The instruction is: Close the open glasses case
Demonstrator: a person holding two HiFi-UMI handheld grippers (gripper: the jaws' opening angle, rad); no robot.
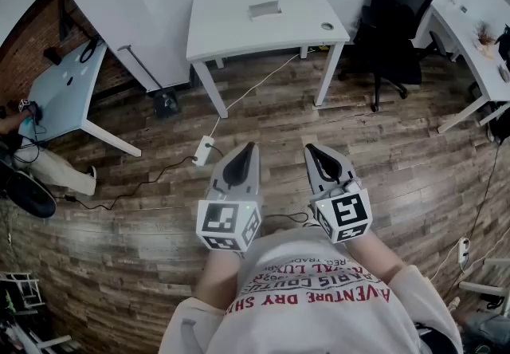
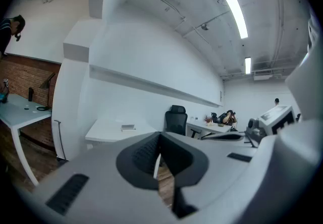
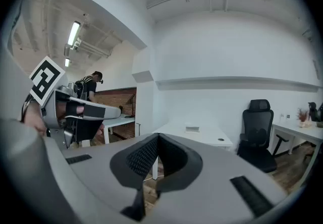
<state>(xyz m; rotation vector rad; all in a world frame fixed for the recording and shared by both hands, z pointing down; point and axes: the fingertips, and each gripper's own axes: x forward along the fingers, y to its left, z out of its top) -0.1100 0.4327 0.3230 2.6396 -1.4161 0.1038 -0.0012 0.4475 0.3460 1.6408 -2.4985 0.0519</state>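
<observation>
The person stands on the wooden floor, well apart from the white desk (image 1: pixel 227 29), with both grippers held close to the body. The left gripper (image 1: pixel 248 148) is clenched, its jaws meeting at the tips with nothing between them. The right gripper (image 1: pixel 312 150) is clenched and empty as well.

A small grey box (image 1: pixel 264 9), probably the glasses case, lies near the middle of the desk, somewhat toward its far edge. It is too small to tell how its lid stands.

Nothing has been touched yet, so the risks lie in the approach. A power strip (image 1: pixel 204 150) and its cable (image 1: pixel 255 88) lie on the floor between the person and the desk, and a foot could catch them. The case looks light, so a press on the lid from one side could slide it toward the far edge instead of closing it.
</observation>
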